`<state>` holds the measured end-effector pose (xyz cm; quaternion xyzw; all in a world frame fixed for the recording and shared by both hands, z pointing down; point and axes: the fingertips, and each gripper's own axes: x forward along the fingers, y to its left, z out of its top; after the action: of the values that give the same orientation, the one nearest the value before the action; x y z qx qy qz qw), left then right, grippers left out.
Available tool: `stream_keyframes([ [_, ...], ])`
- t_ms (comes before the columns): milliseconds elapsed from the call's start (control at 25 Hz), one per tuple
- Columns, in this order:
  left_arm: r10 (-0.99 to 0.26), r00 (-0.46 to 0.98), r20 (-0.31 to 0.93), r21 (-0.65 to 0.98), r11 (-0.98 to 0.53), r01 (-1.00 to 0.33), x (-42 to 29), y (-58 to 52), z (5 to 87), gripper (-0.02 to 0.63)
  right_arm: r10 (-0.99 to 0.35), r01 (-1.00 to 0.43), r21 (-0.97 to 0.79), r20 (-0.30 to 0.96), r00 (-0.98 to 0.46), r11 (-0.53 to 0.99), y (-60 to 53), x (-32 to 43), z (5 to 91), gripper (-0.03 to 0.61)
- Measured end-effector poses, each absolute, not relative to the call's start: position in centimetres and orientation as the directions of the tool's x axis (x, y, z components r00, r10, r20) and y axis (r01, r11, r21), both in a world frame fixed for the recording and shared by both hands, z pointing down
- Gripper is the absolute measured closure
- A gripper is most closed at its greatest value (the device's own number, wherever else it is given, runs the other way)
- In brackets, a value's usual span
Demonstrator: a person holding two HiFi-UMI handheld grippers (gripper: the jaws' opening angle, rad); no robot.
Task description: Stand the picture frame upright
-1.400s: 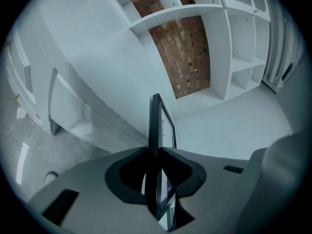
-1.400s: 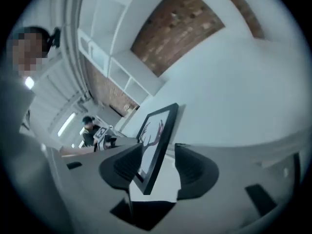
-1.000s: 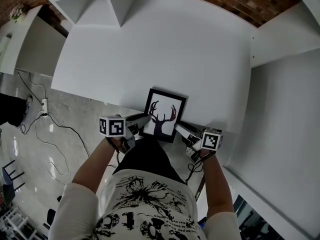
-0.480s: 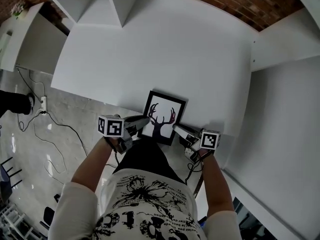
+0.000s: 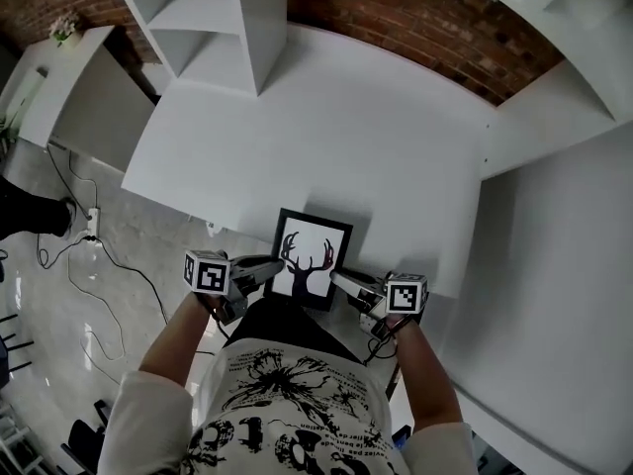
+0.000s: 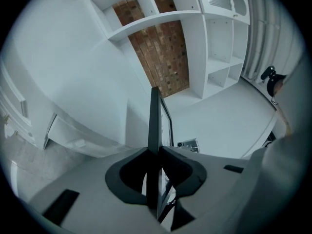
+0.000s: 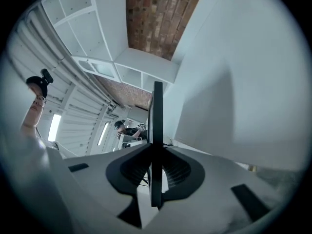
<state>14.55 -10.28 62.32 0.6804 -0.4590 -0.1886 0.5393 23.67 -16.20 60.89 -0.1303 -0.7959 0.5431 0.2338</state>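
The picture frame's [image 5: 313, 255] two lower side edges sit hidden inside the left gripper [image 5: 278, 263] and right gripper [image 5: 336, 278] (the right one's jaws have just been closing onto it). Whether its bottom edge touches the desk [image 5: 326, 127] cannot be told. Both gripper views catch it edge-on only. The shelf unit [image 5: 237, 18] is cut off at the top.

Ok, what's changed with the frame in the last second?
The right hand-held gripper has just been closing its jaws and now clamps the frame by its right edge; the frame seems to be lifting off the table. The left hand-held gripper kept its grip on the left edge.
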Motion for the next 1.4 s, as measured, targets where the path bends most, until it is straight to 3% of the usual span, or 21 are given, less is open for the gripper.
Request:
stream_keyframes([
  [280, -0.860, 0.458, 0.225, 0.843, -0.064, -0.534, 14.3, -10.2, 60.7, 0.523, 0.478, 0.045, -0.894, 0.195, -0.856, 0.445, -16.1, 24.0, 59.3, 0.503],
  [640, -0.829, 0.516, 0.214, 0.821, -0.133, -0.555, 4.6, -11.8, 54.8, 0.522, 0.475, 0.068, -0.861, 0.210, -0.855, 0.504, -17.9, 13.2, 53.7, 0.503],
  [1200, -0.808, 0.535, 0.249, 0.706, -0.227, -0.671, -11.4, -13.1, 52.7, 0.517, 0.324, 0.043, -0.770, 0.216, -0.921, 0.636, -18.5, -2.3, 51.4, 0.500],
  [1400, -0.822, 0.507, 0.259, 0.594, -0.278, -0.754, -16.8, -15.4, 51.9, 0.511, 0.261, 0.015, -0.696, 0.249, -0.933, 0.718, -20.7, -7.5, 50.8, 0.497],
])
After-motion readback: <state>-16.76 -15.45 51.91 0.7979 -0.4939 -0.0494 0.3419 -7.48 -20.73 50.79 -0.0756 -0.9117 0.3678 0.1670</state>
